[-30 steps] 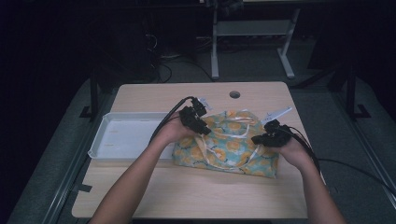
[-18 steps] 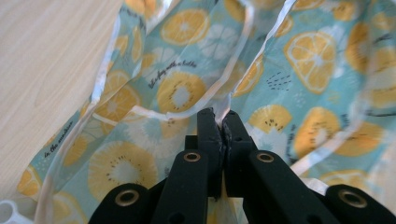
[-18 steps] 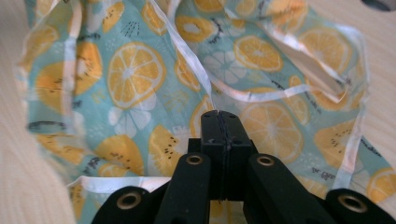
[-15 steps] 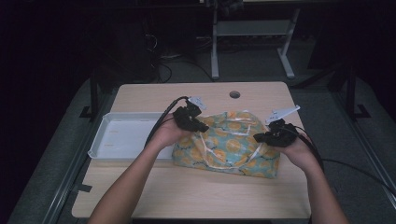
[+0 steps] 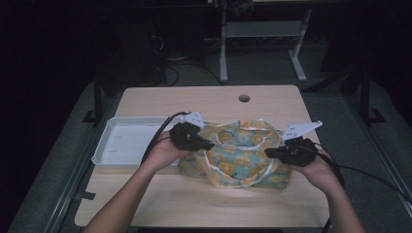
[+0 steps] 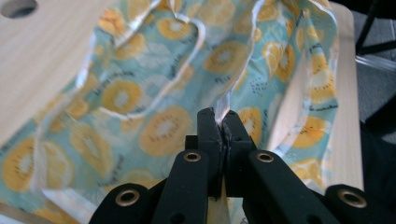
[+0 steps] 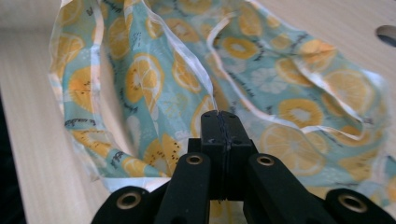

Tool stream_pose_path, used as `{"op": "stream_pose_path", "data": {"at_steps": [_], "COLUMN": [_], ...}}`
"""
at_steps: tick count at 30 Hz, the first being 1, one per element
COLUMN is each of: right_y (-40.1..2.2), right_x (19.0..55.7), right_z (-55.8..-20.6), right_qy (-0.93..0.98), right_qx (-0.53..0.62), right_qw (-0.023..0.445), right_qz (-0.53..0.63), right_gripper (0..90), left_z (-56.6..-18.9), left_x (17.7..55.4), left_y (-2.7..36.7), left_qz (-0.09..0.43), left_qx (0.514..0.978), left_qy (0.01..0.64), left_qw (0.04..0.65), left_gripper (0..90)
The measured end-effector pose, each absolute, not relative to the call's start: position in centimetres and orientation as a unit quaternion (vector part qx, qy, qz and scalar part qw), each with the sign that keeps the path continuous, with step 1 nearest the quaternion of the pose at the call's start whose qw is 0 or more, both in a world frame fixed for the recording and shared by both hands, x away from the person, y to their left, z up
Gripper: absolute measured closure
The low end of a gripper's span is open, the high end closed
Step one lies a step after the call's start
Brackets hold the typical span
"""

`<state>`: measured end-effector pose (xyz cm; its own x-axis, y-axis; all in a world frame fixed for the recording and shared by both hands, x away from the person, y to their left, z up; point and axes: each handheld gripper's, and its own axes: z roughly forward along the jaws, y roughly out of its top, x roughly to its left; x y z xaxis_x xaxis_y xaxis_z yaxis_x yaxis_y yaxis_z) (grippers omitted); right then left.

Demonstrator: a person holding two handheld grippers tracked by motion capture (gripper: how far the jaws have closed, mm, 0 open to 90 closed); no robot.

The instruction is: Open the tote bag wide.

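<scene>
A teal cloth bag [image 5: 243, 158] printed with orange slices lies on the wooden table [image 5: 204, 104], its white-edged mouth pulled apart. My left gripper [image 5: 206, 144] is shut on the bag's left rim. In the left gripper view the jaws [image 6: 223, 116] pinch a fold of white-trimmed fabric [image 6: 163, 130]. At the bag's right end, my right gripper [image 5: 272, 153] is shut on the rim. The right gripper view shows its jaws [image 7: 219, 116] clamped on the edge of the cloth [image 7: 289, 135]. Both ends of the rim are held a little above the table.
A white tray [image 5: 104, 158] sits on the table just left of the bag, beside my left hand. A round cable hole [image 5: 244, 98] lies near the table's far edge. Metal stand legs [image 5: 223, 53] rise on the floor beyond the table.
Both grippers have shifted toward the near side of the table and lifted the bag's rim. The bag's mouth now stands more open and raised.
</scene>
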<state>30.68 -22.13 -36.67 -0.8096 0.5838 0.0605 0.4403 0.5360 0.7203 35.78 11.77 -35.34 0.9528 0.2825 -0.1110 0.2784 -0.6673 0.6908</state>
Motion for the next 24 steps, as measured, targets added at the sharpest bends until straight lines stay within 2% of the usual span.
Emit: {"op": "stream_pose_path", "data": {"at_steps": [12, 24], "right_y": [-20.5, -19.7], "right_x": [28.1, 27.3], "right_z": [-38.6, -41.1], "right_qy": [0.893, 0.906], "right_qx": [0.269, 0.262], "right_qw": [0.062, 0.013], "right_qz": [0.356, 0.333], "right_gripper": [88.8, 88.7], "left_z": [-38.2, -41.6], "left_x": [32.6, 31.2], "left_y": [13.0, 13.2], "left_qz": [-0.035, -0.076], "left_qx": [0.923, 0.939], "left_qy": [0.153, 0.151], "left_qw": [0.350, 0.301], "left_gripper": [88.4, 87.7]}}
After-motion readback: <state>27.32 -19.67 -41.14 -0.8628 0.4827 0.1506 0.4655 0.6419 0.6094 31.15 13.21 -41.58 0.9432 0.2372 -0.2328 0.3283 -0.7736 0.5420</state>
